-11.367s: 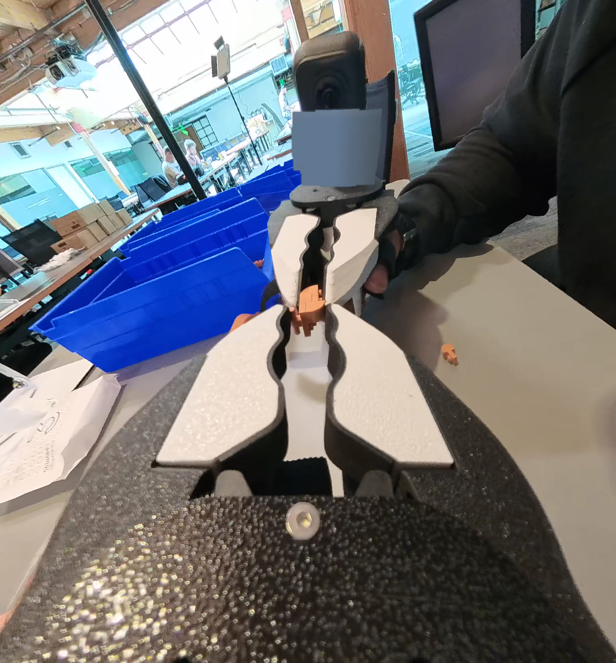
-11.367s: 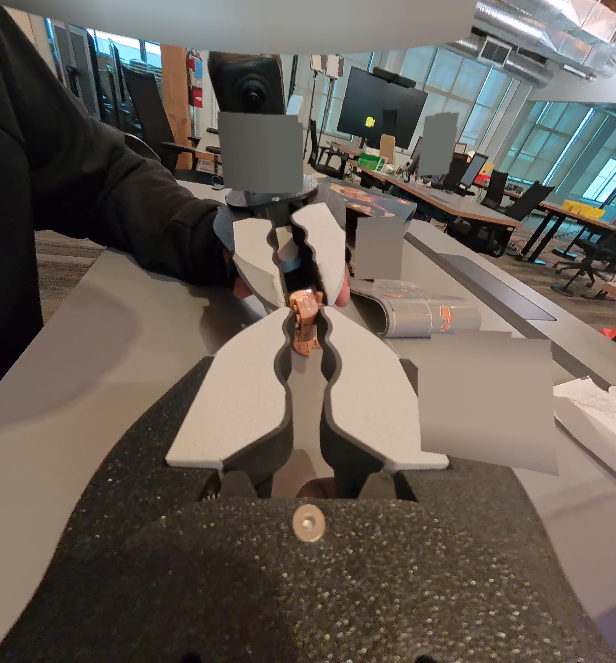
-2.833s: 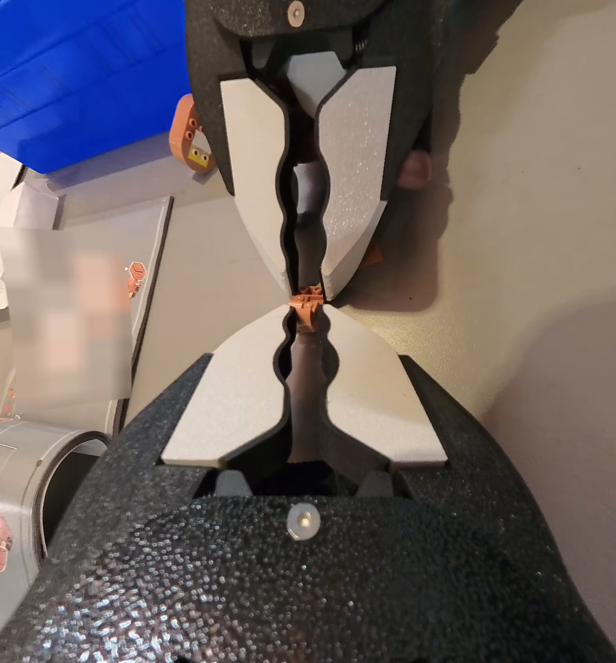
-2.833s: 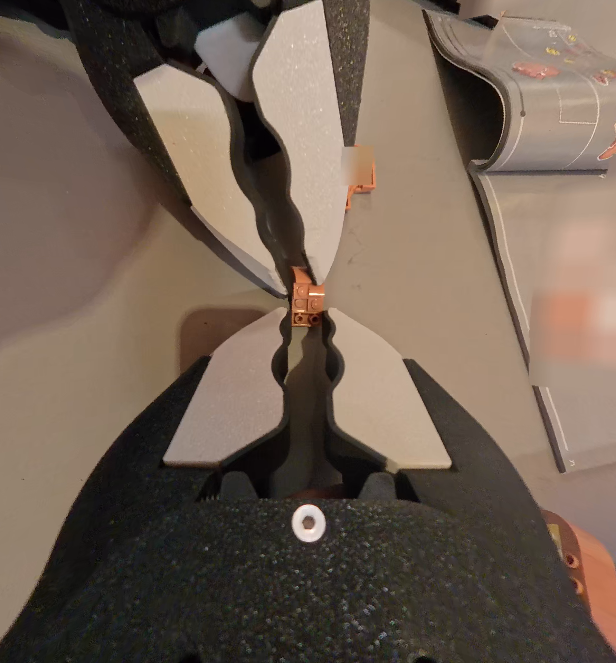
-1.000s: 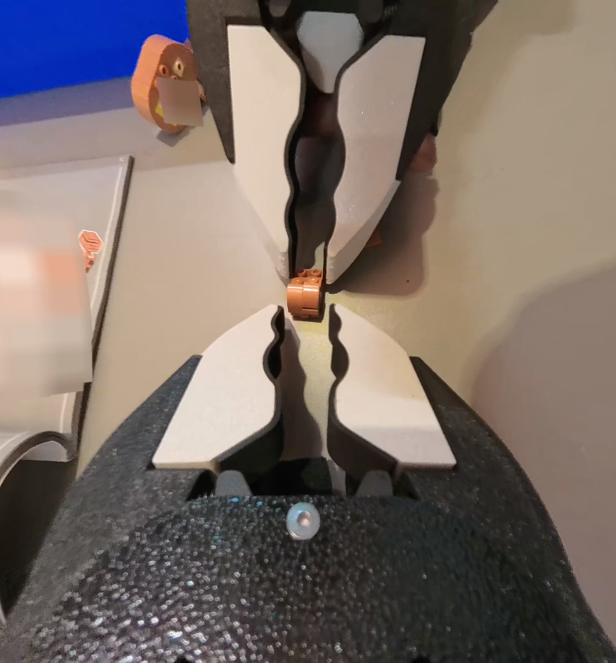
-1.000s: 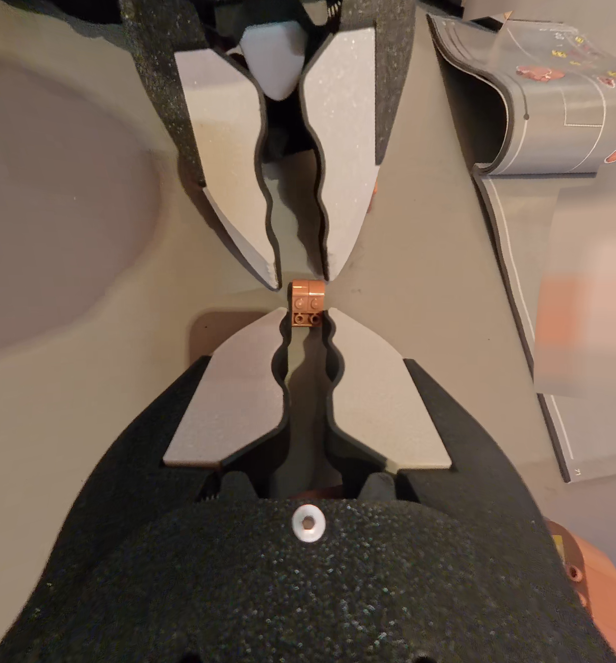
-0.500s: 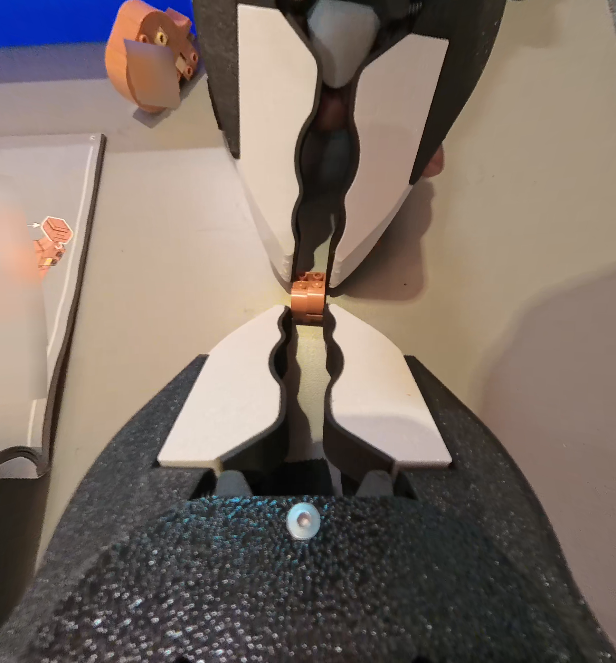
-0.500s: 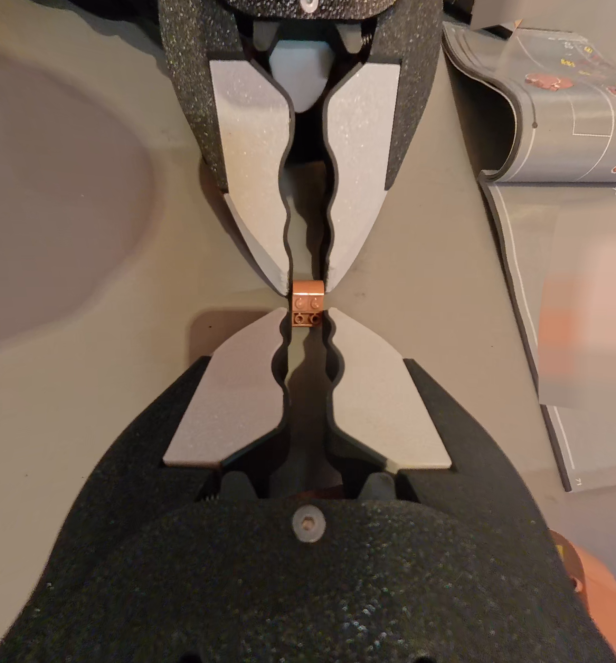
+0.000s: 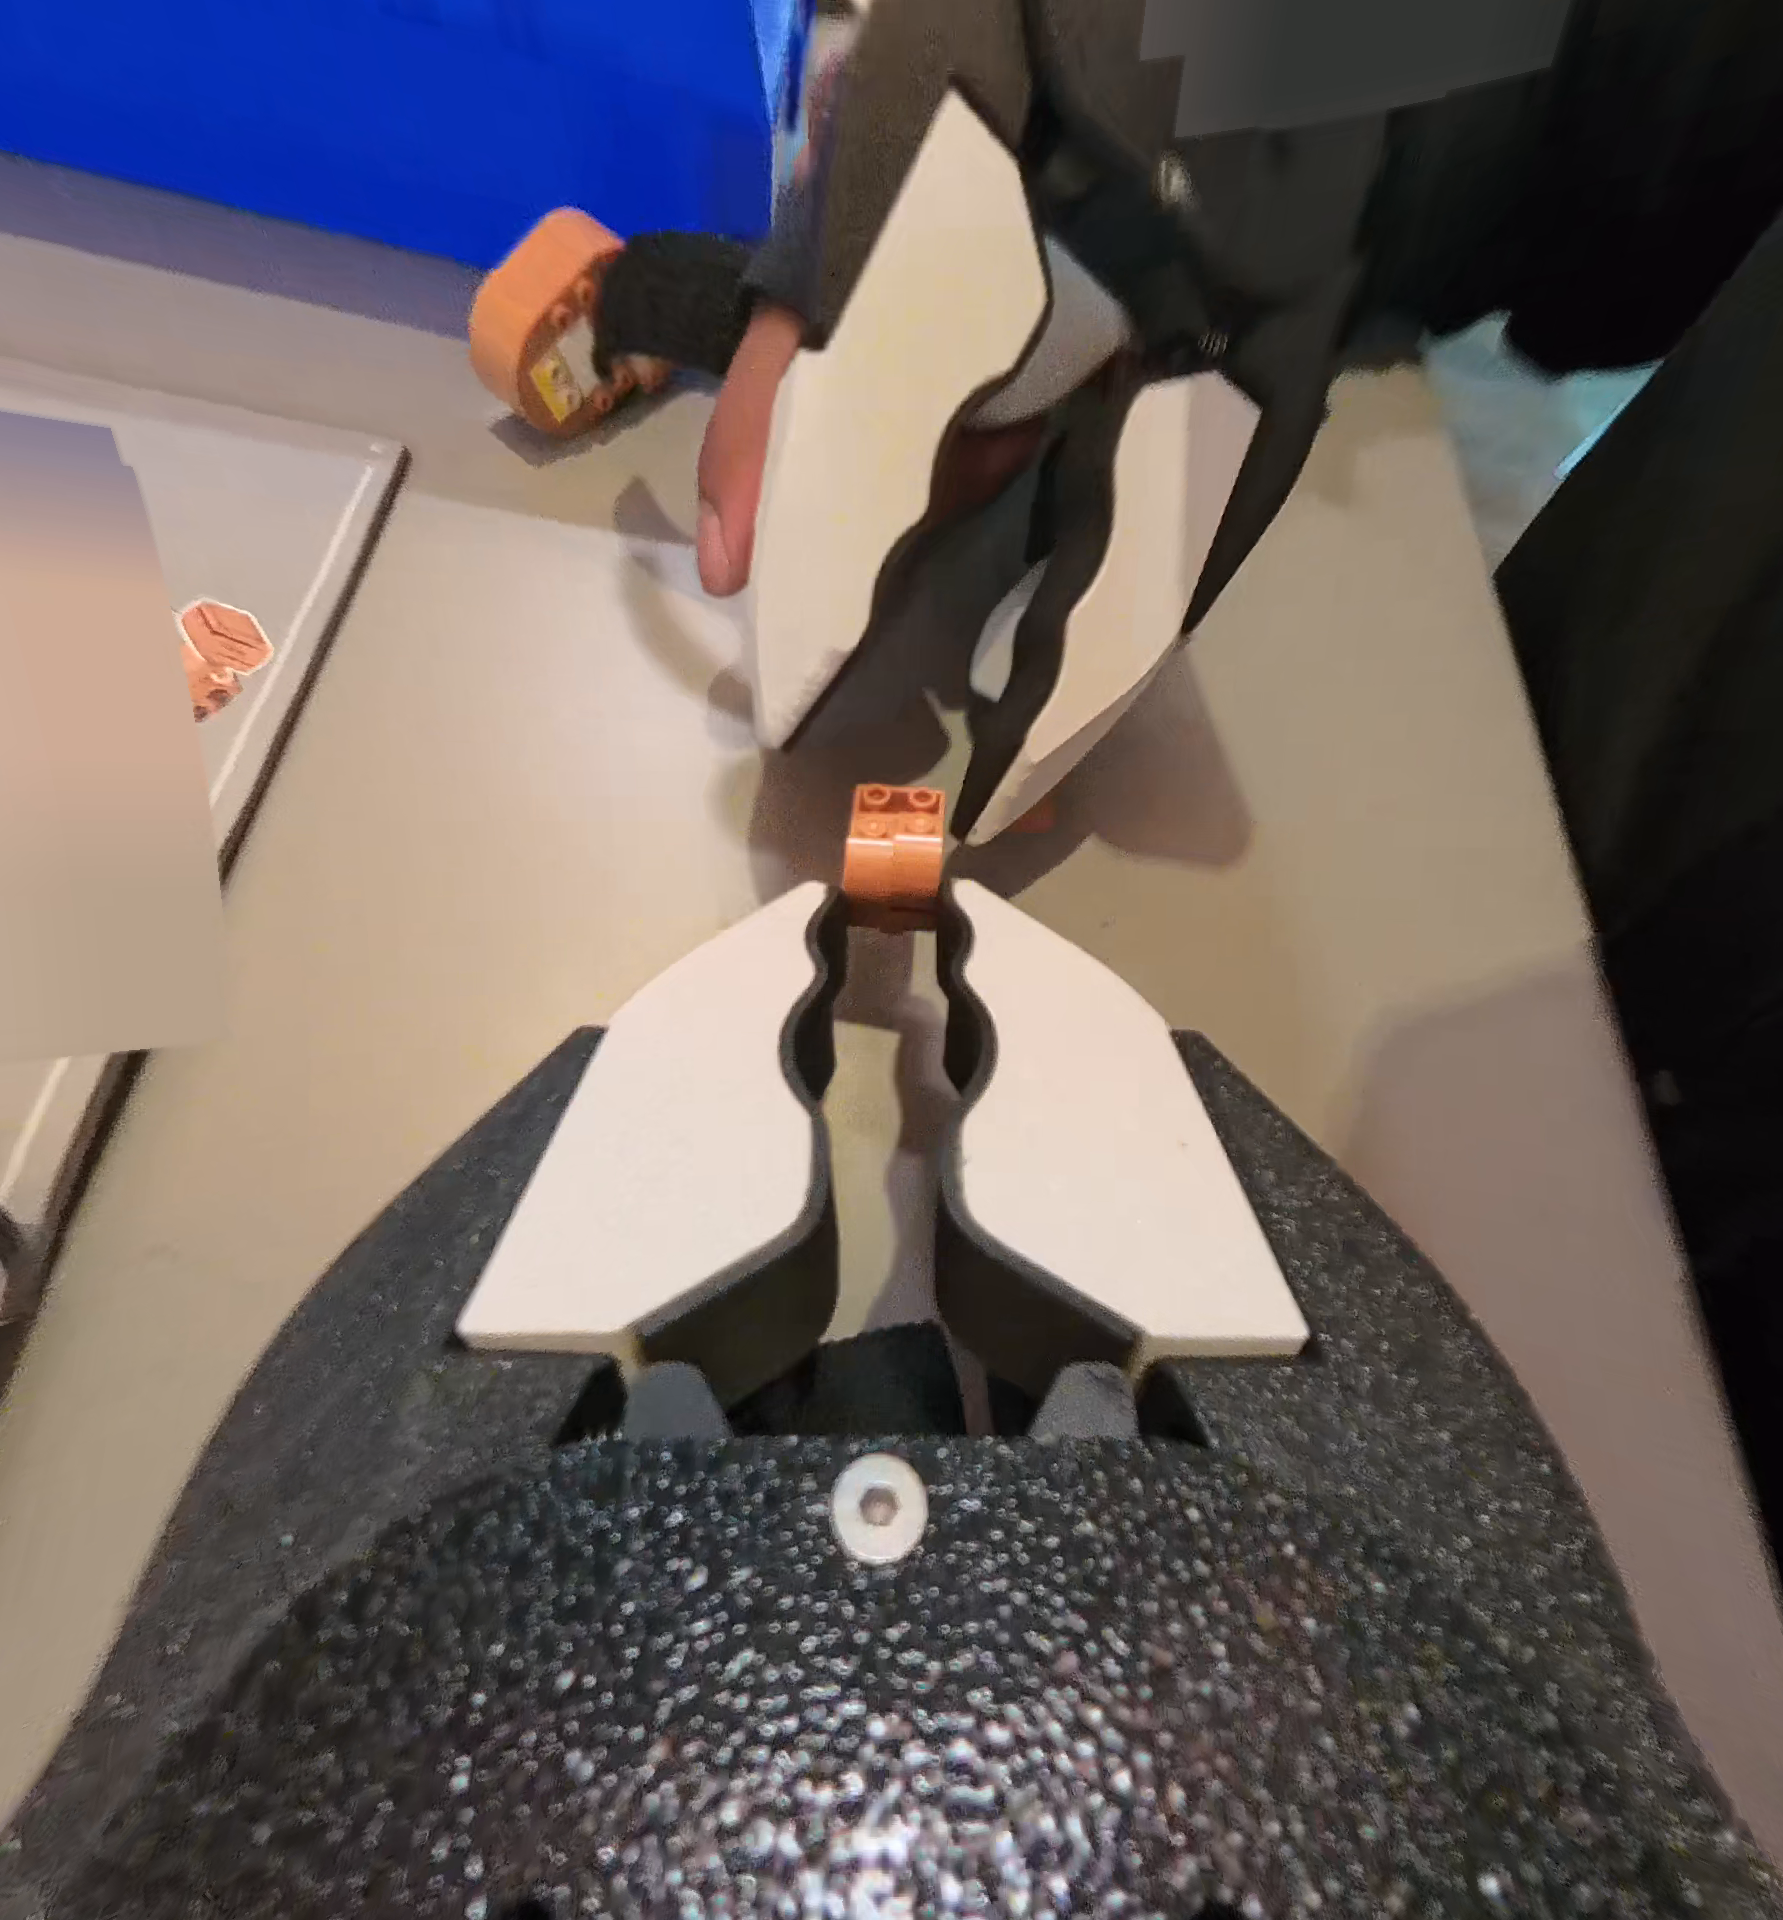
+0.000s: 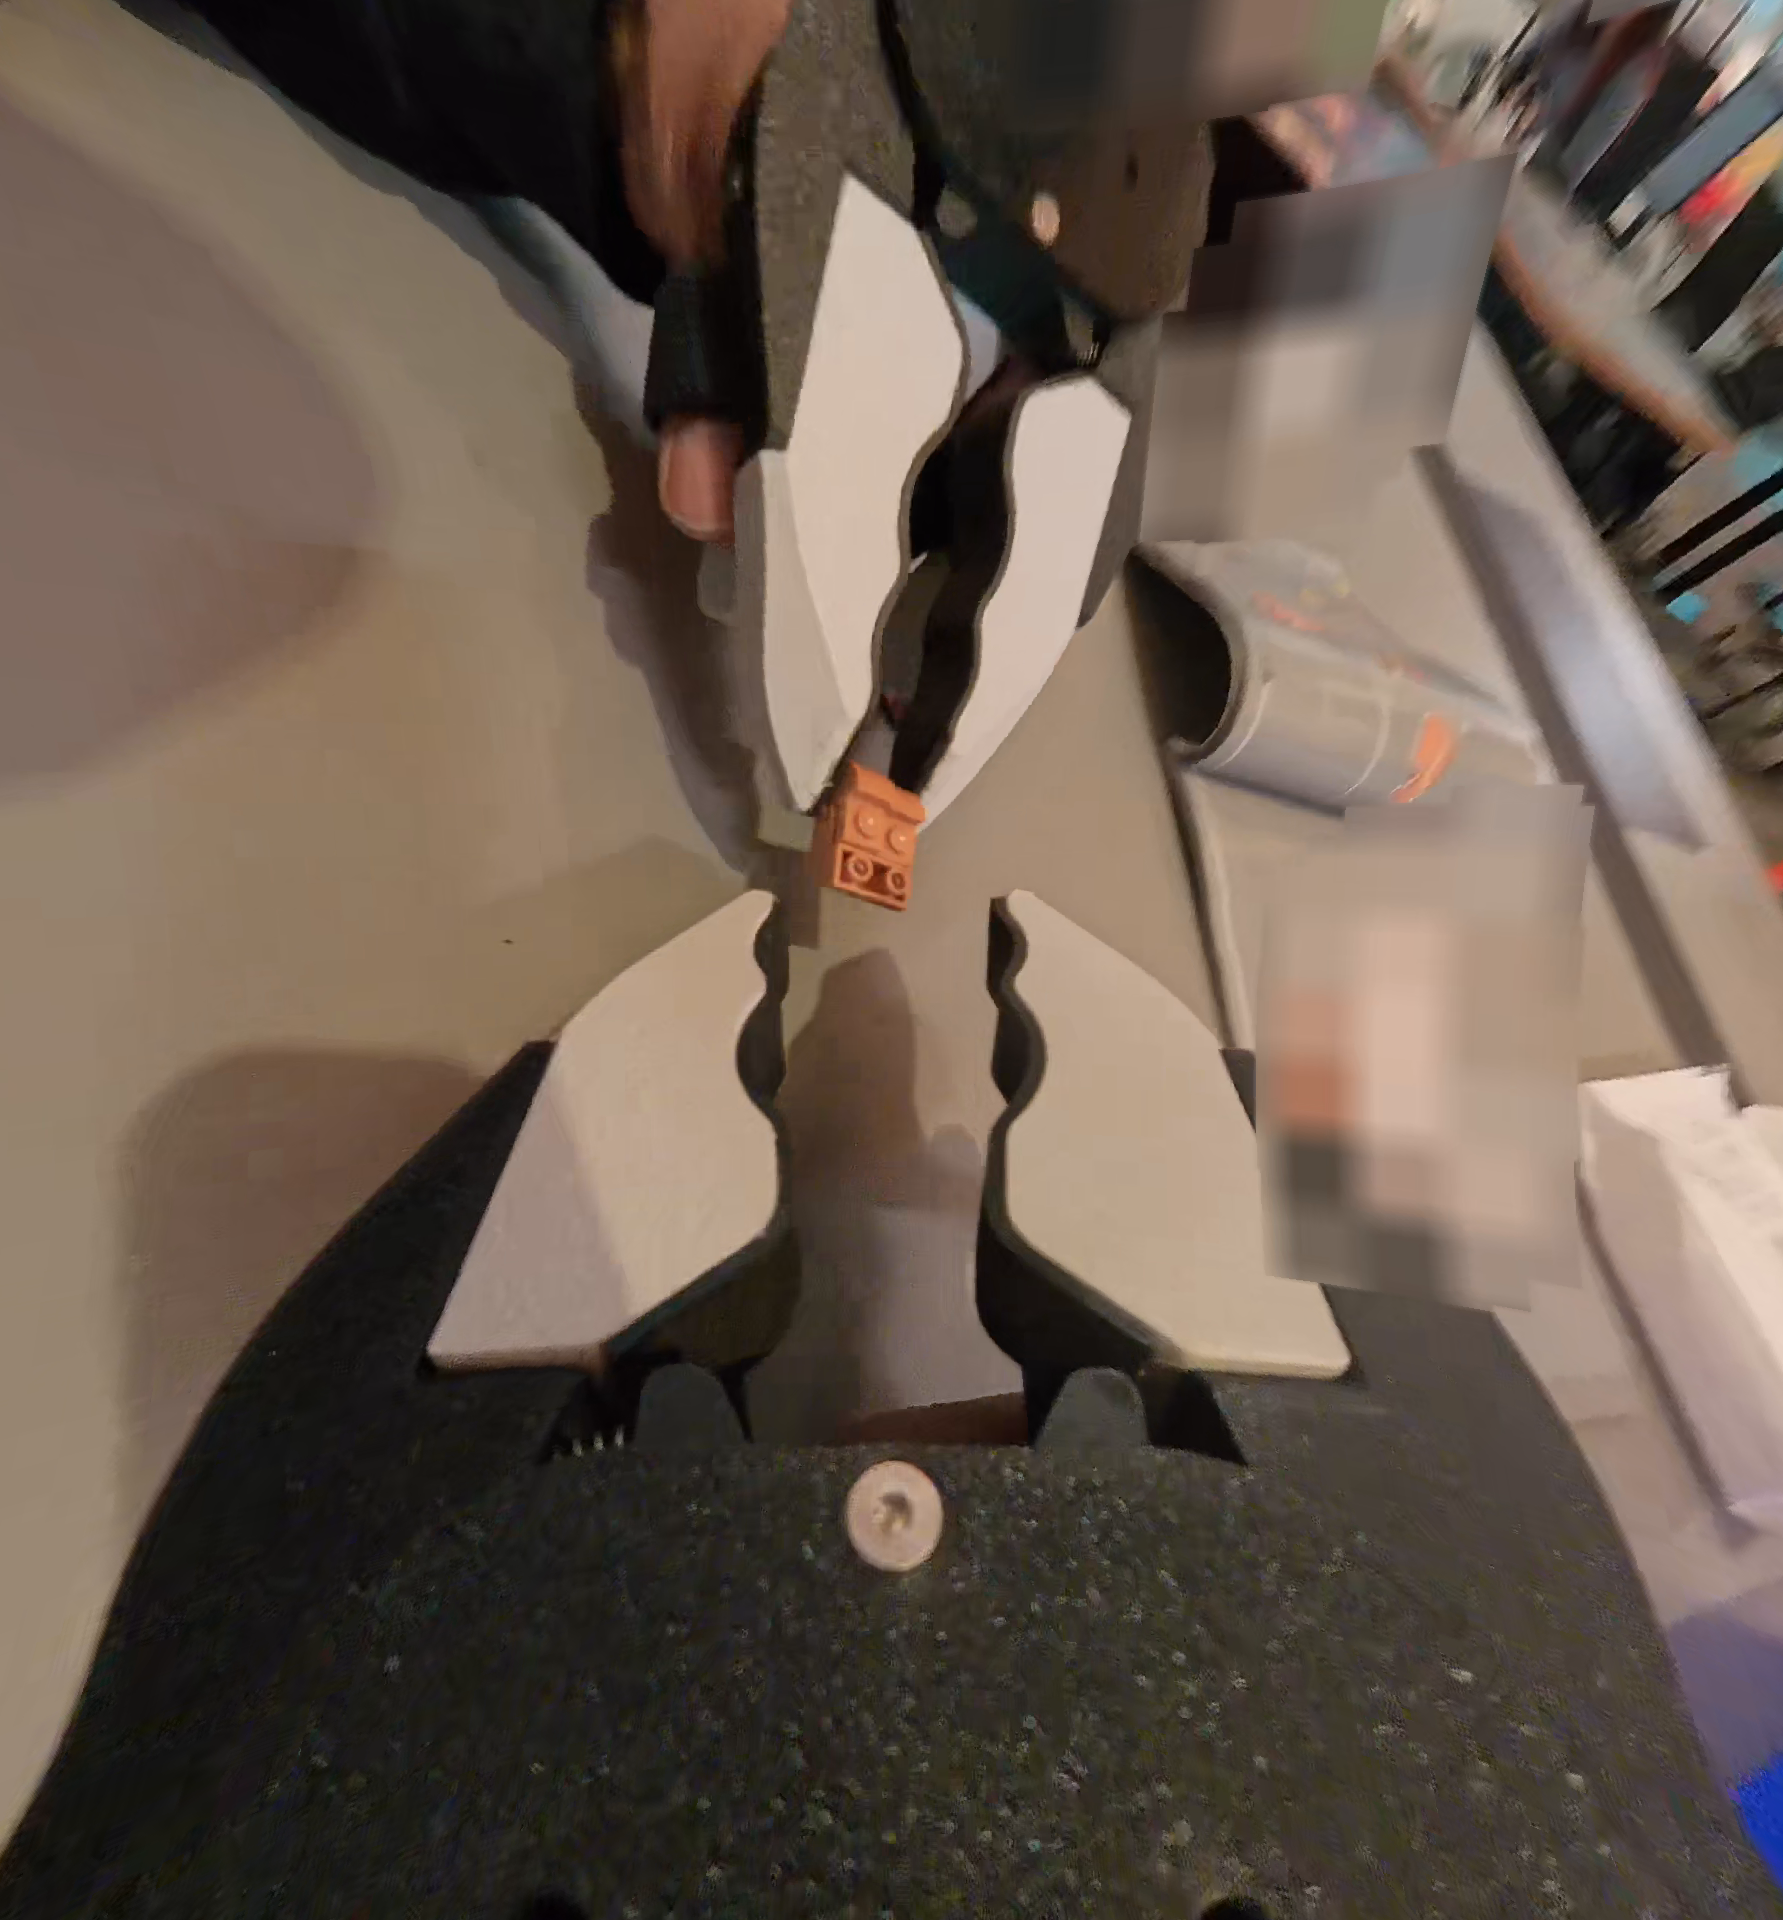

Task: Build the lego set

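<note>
A small orange brick assembly (image 9: 892, 854) sits between the fingertips of my left gripper (image 9: 892, 899), which is shut on it just above the grey table (image 9: 513, 883). My right gripper (image 9: 882, 774) shows opposite in the left wrist view, tilted, its jaws apart, with one fingertip (image 9: 991, 826) just beside the brick. In the right wrist view my right gripper (image 10: 885, 914) is open with nothing between its pads. There the brick assembly (image 10: 866, 844) hangs from the tips of the left gripper (image 10: 866, 798), just beyond my right fingertips.
A blue bin (image 9: 347, 94) stands at the far edge, with a round orange build (image 9: 544, 312) in front of it. An open booklet (image 9: 263, 499) lies at the left; its curled pages (image 10: 1386, 665) and white papers (image 10: 1749, 1247) show in the right wrist view. Left and right tips are no more than a few centimetres apart.
The left gripper closed on the brick assembly while the right still held it. The right gripper has now opened, let go and drawn back. Both grippers have tilted and lifted.
</note>
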